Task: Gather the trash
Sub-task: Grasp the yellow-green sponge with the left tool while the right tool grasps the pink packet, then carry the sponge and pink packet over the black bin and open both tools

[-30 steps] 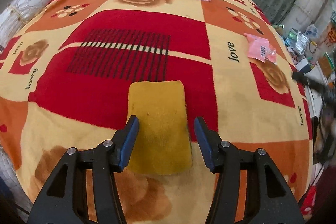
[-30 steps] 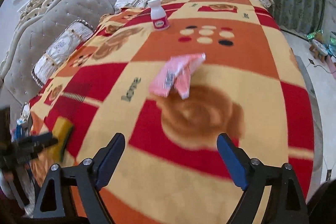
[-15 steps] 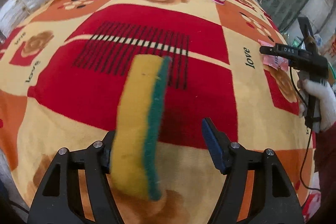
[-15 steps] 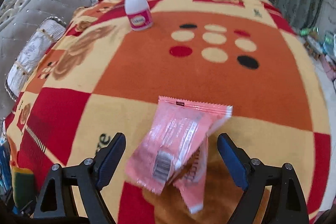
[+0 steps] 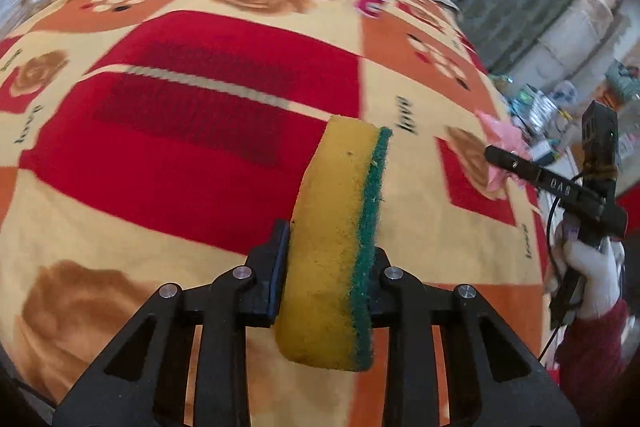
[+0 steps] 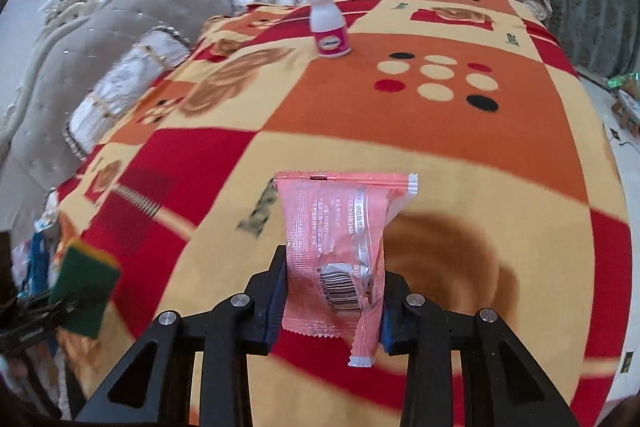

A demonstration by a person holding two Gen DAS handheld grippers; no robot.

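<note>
Bed under red, orange and cream patchwork fleece blanket [image 6: 400,131] fills both views. My left gripper [image 5: 326,267] closing on yellow sponge with green scouring face [image 5: 340,227], held upright on edge, clear of blanket. My right gripper [image 6: 334,291] closing on pink crinkled plastic wrapper with barcode [image 6: 340,239], lifted above blanket. White bottle with pink label [image 6: 330,27] stands upright at blanket's far end, well apart from wrapper.

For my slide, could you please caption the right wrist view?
Right gripper closing on a pink wrapper above the patterned blanket, a white bottle standing beyond.
</note>
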